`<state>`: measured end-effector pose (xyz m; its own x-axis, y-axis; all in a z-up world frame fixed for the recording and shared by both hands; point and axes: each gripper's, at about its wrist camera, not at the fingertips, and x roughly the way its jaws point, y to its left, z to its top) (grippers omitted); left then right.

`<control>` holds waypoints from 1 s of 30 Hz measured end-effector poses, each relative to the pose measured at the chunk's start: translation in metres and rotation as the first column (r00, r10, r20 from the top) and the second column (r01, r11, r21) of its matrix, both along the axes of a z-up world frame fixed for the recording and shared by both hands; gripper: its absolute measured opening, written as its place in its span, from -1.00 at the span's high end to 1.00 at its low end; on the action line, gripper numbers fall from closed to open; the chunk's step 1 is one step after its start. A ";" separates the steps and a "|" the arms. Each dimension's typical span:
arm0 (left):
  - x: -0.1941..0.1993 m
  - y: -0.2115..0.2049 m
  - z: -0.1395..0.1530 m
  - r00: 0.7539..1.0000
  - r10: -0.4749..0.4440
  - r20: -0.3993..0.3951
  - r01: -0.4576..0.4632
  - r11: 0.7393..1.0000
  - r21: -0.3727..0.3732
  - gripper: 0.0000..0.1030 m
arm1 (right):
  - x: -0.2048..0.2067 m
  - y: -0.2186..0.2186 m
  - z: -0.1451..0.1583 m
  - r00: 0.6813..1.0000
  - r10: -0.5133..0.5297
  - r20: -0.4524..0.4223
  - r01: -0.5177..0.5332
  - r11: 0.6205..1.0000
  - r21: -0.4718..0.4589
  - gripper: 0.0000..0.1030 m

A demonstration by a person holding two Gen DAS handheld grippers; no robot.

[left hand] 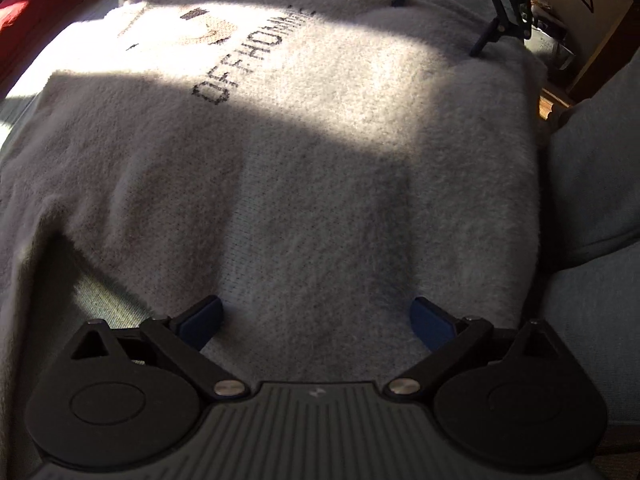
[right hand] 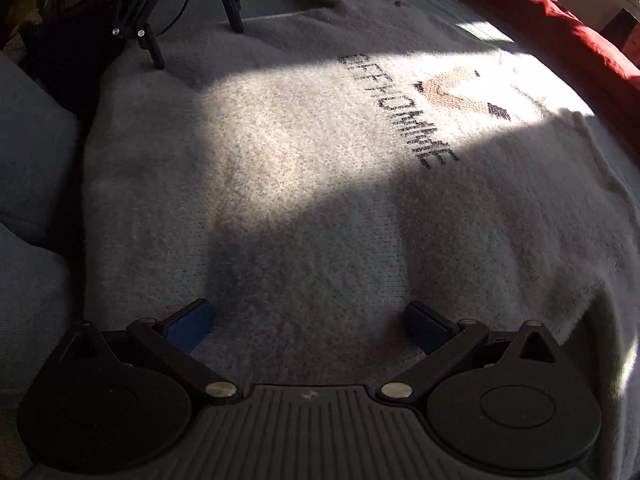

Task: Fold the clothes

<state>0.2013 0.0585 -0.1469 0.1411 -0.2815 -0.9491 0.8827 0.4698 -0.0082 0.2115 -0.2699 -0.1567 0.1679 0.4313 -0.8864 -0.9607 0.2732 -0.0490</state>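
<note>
A fuzzy light grey sweater with black knitted lettering lies spread flat on a blue-grey cushioned surface; it fills the right wrist view too. My left gripper hovers wide open over one end of the sweater, blue pads apart, nothing between them. My right gripper is wide open over the opposite end. Each gripper shows in the other's view: the right gripper with fingertips resting on the far edge, the left gripper likewise at the far edge.
A red cloth runs along one side of the surface, also the red cloth. Blue-grey cushions flank the sweater, cushions on the left of the right wrist view. Wooden furniture stands beyond. Sunlight crosses the sweater's middle.
</note>
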 end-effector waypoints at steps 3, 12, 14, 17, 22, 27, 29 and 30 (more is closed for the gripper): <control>-0.006 -0.002 0.006 0.999 -0.042 0.017 0.041 0.999 0.035 -0.91 | -0.008 -0.011 0.005 1.000 0.023 0.011 -0.022 0.999 -0.037 -1.00; -0.020 -0.033 0.012 0.959 -0.248 0.134 0.258 0.964 -0.063 -0.91 | -0.034 0.050 0.005 0.969 0.247 0.013 -0.246 0.958 0.148 -1.00; -0.024 -0.028 0.008 0.956 -0.264 0.130 0.273 0.960 -0.058 -0.91 | -0.040 0.064 -0.007 0.956 0.295 0.011 -0.292 0.942 0.167 -1.00; -0.030 -0.020 0.002 0.950 -0.287 0.123 0.294 0.954 -0.051 -0.93 | -0.045 0.052 -0.017 0.952 0.306 0.013 -0.305 0.942 0.140 -1.00; -0.040 -0.008 -0.008 0.939 -0.324 0.111 0.330 0.943 -0.040 -0.96 | -0.049 0.008 -0.017 0.958 0.284 0.034 -0.286 0.954 0.094 -1.00; -0.046 0.009 -0.009 0.943 -0.320 0.093 0.321 0.947 0.005 -0.97 | -0.057 -0.032 -0.014 0.964 0.262 0.046 -0.262 0.965 -0.009 -1.00; -0.048 0.011 -0.007 0.944 -0.317 0.090 0.317 0.948 0.023 -0.97 | -0.060 -0.041 -0.013 0.965 0.256 0.049 -0.253 0.966 -0.052 -1.00; -0.049 0.010 -0.005 0.942 -0.323 0.094 0.321 0.946 0.036 -0.97 | -0.062 -0.044 -0.012 0.964 0.260 0.056 -0.256 0.964 -0.074 -1.00</control>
